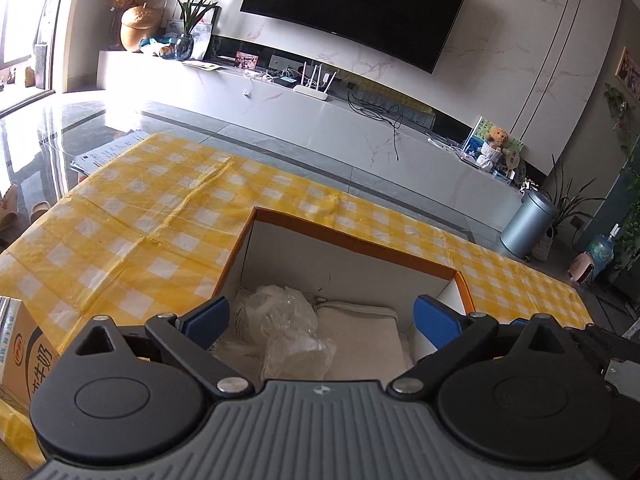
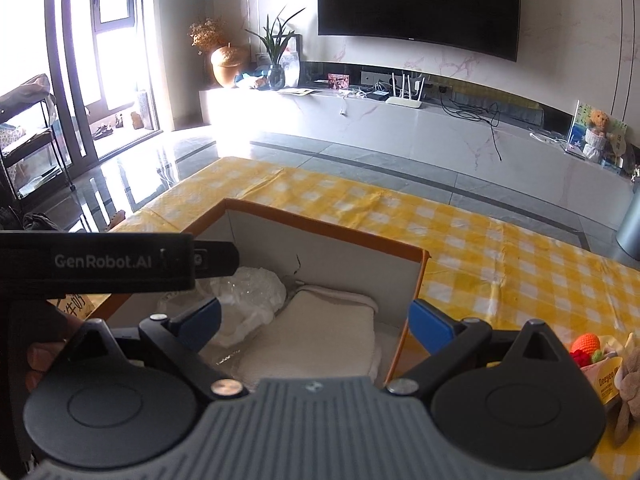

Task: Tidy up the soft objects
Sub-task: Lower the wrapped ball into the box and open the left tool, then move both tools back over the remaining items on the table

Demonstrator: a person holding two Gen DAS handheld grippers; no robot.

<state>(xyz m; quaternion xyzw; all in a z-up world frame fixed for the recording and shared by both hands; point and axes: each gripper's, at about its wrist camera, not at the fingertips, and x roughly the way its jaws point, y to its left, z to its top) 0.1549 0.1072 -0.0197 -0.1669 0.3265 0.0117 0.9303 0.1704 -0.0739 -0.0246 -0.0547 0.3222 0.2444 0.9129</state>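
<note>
a yellow checked tablecloth (image 1: 152, 216) covers the table, where an orange-edged box (image 1: 352, 240) holds a folded white towel (image 1: 360, 332) and a crumpled plastic bag (image 1: 280, 320). above it, the left gripper (image 1: 320, 316) and right gripper (image 2: 314, 320) hang spread wide, both empty.

Daylight floods in from the tall windows (image 2: 108, 60) on the left, blowing out to white and throwing hard glare across the glossy floor (image 2: 132, 176). The room's right side sits dimmer, and the television (image 2: 418, 4) reads as a flat black slab. Fisheye distortion bends walls and edges, with dark vignetting in the upper corners. Focus holds sharp throughout.
</note>
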